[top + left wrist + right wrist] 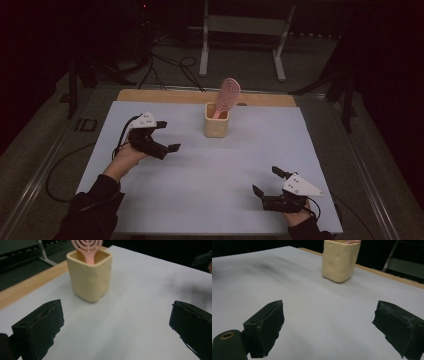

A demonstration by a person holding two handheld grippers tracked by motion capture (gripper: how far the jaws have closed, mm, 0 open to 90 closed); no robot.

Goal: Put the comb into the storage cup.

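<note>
Black left hand-held gripper (169, 135) raised, gaping empty, right hand-held gripper (267, 182) low, gaping empty

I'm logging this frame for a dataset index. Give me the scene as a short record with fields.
surface: white sheet on a wooden table
container: cream square cup, upright, toward the far edge
contents: pink hairbrush standing in the cup, head up
left gripper: jaws open, empty, nearer the cup
right gripper: jaws open, empty, near the front edge
</note>
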